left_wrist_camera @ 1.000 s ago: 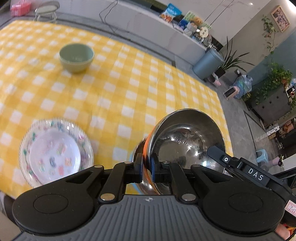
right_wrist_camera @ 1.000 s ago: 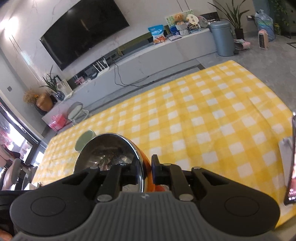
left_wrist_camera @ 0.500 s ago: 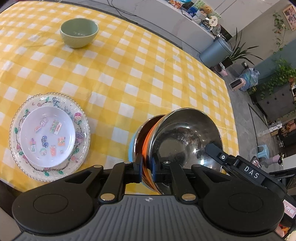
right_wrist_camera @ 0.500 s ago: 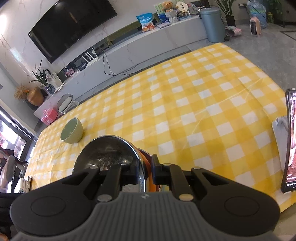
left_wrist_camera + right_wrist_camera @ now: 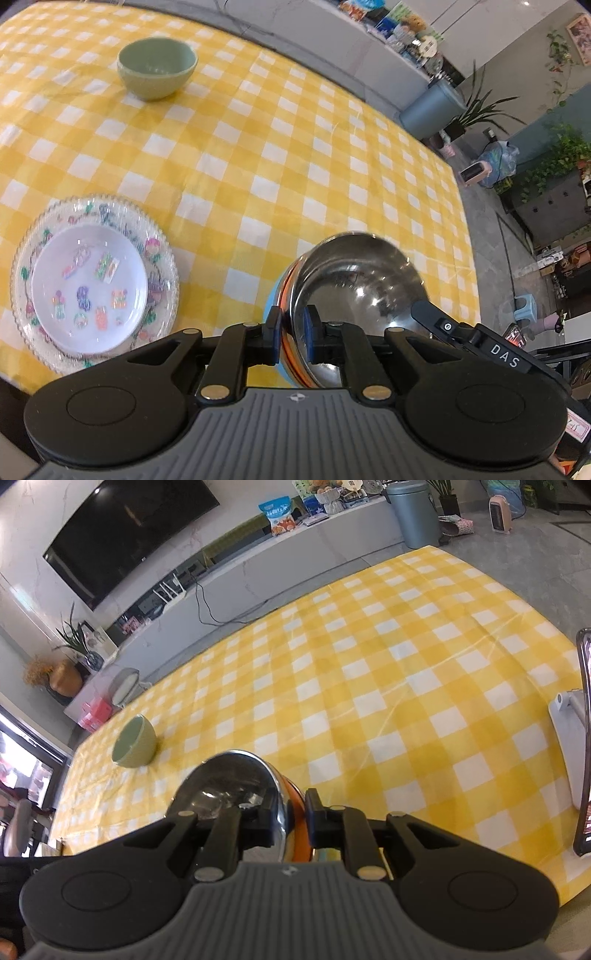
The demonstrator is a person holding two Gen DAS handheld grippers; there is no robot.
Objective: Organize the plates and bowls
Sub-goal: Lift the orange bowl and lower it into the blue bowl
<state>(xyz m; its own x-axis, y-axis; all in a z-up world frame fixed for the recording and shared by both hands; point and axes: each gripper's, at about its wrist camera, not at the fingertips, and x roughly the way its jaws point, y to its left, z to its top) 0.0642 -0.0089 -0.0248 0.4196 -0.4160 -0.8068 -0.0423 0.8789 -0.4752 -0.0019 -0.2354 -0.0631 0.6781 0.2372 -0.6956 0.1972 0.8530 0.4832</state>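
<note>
Both grippers hold one stack of nested bowls by opposite rims: a steel bowl (image 5: 362, 280) inside an orange and a light blue one. My left gripper (image 5: 292, 334) is shut on its left rim. My right gripper (image 5: 290, 819) is shut on the right rim of the steel bowl (image 5: 225, 786). The stack sits low over the yellow checked table (image 5: 258, 155) near its front edge. A green bowl (image 5: 157, 68) stands at the far left and also shows in the right wrist view (image 5: 133, 746). A small white plate (image 5: 88, 291) lies on a clear patterned plate (image 5: 159, 254) at the front left.
A phone on a white stand (image 5: 576, 738) is at the table's right edge. The other gripper's body marked DAS (image 5: 480, 343) shows beyond the bowls. A TV counter and a grey bin (image 5: 417, 513) are behind the table.
Both grippers moved the bowl stack down and forward toward the table. The green bowl and the plates appear nearer. Both grips are unchanged.
</note>
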